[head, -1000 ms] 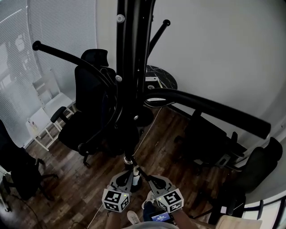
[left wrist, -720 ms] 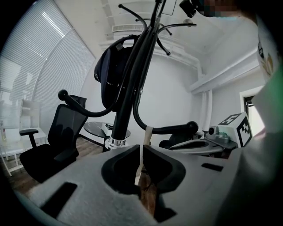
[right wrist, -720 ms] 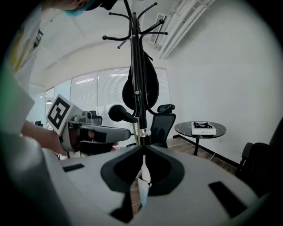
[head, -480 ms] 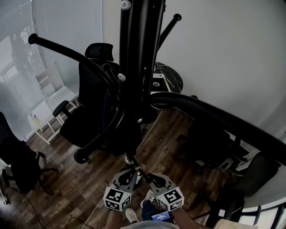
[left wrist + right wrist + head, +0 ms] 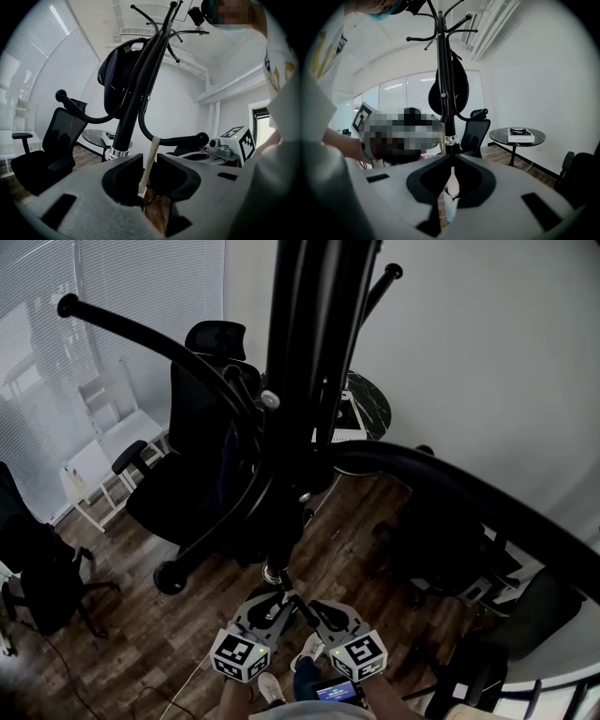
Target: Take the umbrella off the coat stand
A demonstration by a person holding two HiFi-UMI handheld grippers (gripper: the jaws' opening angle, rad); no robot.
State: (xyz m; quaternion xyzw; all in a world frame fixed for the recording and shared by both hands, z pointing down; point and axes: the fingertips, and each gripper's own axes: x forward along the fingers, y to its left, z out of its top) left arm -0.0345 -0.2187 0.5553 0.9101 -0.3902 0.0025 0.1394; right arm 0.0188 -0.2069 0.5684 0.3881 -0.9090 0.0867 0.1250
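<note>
Since a second ago the head view has drawn closer to the stand (image 5: 309, 352). Its hooked arms have slid outward in frame, and a lower ball end (image 5: 170, 577) has come into sight. Both grippers have kept their place low under the pole.

The left gripper (image 5: 149, 159) has its jaws drawn narrow on a slim pale tip (image 5: 148, 164) that rises between them at a slight tilt. The right gripper (image 5: 452, 160) is closed as well, with its jaws meeting on the same pale piece. That piece seems to be the umbrella's lower end, though its join to the black shaft is hidden behind a jaw. Just above the jaws a silver ring (image 5: 449, 138) circles the shaft.

The umbrella (image 5: 451, 89) is still on the stand. Its black folded canopy hangs close against the pole and points down toward the grippers. In the head view the two marker cubes sit side by side, nearly touching, beneath the pole.

Around the stand, curved arms reach left and right and end in ball knobs (image 5: 67, 306). A black chair (image 5: 202, 427) stands behind it to the left, near the blinds (image 5: 56, 381). A round dark table (image 5: 372, 407) behind the pole carries a white box (image 5: 520, 135). Dark wood floor (image 5: 187, 634) lies below.
</note>
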